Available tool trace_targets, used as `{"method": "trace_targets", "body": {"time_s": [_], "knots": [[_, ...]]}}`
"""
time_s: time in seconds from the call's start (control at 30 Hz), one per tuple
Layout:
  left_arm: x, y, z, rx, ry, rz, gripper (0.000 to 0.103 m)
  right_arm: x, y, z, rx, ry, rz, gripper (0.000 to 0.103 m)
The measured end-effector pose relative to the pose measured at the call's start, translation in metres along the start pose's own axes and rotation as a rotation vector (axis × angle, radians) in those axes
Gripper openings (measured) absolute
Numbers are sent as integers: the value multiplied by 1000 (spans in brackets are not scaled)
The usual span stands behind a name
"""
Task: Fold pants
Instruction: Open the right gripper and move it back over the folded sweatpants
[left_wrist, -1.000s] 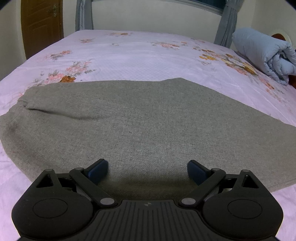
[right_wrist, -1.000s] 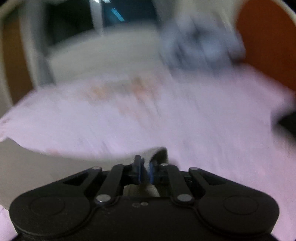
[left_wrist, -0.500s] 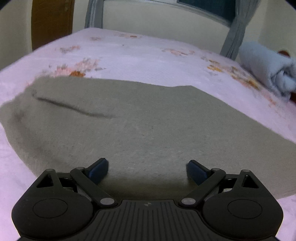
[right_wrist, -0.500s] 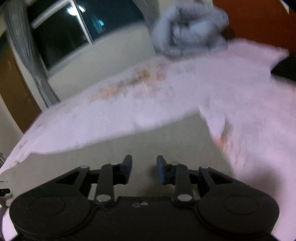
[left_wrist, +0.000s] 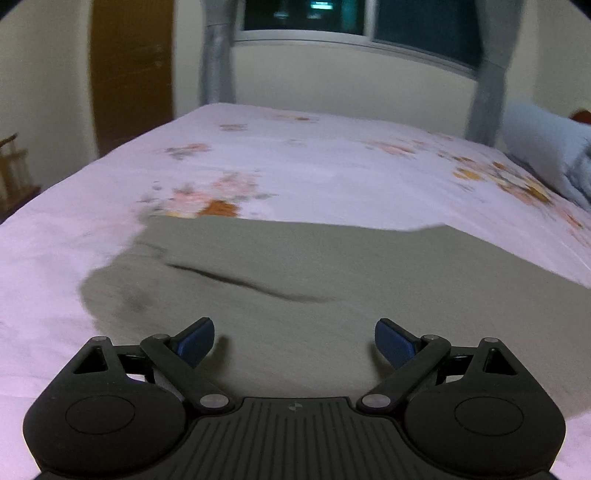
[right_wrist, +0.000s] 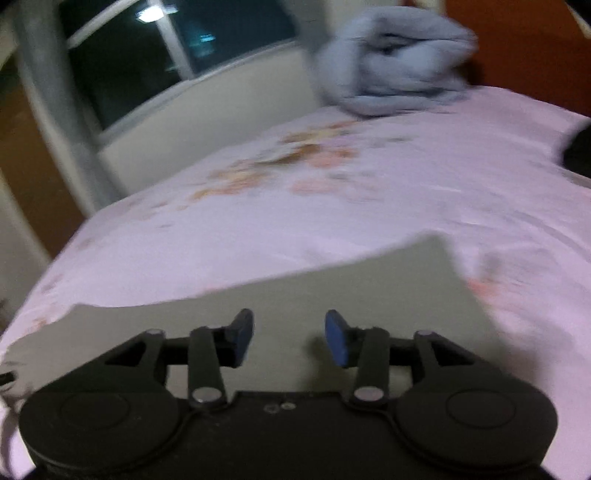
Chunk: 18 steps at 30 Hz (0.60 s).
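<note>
A: Where do your pants (left_wrist: 332, 295) lie?

B: Flat on the bed (left_wrist: 314, 177), near its close edge, a grey slab with one dark crease running across it in your left view.

A: And your tongs?

B: Your left gripper (left_wrist: 294, 341) stands spread wide over the pants, nothing between the blue pads (left_wrist: 195, 338). Your right gripper (right_wrist: 290, 338) is parted too, less widely, and holds nothing; it hangs above the pants as well.

A: What does one camera give you that the other lacks?

B: Your left view shows the crease, the rumpled end of the pants and a brown door (left_wrist: 131, 70) beyond the bed. Your right view shows a squared corner of the pants (right_wrist: 436, 243), and the rolled blue quilt (right_wrist: 395, 62) whole at the far side of the bed; the left view catches only the quilt's edge (left_wrist: 546, 147). Both show the window (left_wrist: 351, 18).
</note>
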<state>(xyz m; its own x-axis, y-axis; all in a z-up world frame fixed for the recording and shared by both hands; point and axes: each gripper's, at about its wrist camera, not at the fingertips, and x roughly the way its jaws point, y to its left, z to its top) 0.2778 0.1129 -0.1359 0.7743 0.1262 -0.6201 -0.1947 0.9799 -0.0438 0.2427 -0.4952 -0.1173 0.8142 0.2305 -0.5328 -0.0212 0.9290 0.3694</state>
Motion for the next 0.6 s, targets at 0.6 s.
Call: {"method": "trace_targets", "body": {"time_s": [0.6], "knots": [[27, 51, -8, -43, 45, 25, 94, 263, 255, 27, -329, 285, 371, 31]]}}
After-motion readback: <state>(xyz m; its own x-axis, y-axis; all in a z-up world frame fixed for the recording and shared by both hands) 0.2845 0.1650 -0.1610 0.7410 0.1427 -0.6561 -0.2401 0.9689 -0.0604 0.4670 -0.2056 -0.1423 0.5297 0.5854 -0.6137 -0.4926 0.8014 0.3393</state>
